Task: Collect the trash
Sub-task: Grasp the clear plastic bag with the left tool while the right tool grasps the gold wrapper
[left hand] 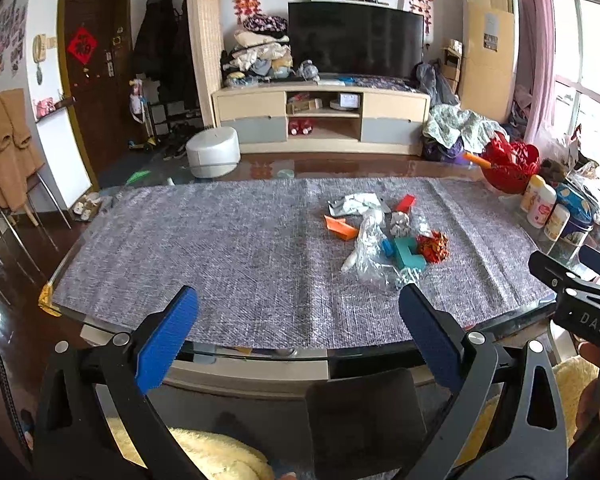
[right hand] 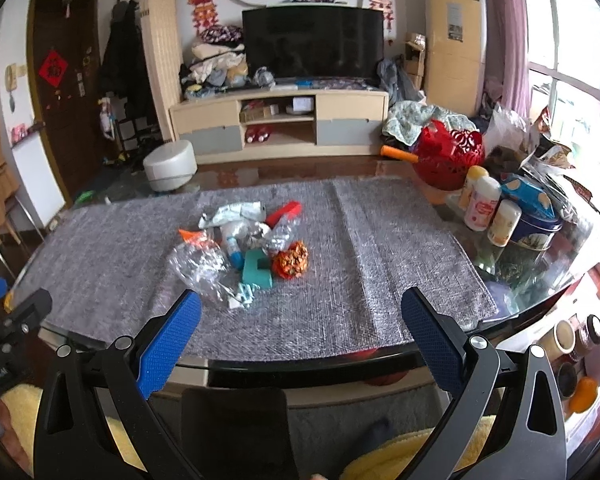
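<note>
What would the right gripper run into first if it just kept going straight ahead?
The right gripper, jaws open, points across the grey table mat. The trash pile sits left of its line, so the way looks free along the mat, though depth is hard to judge.

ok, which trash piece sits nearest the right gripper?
The clear crumpled plastic bag, at the pile's near edge by the right gripper; the teal block and orange-red wad lie farther back.
</note>
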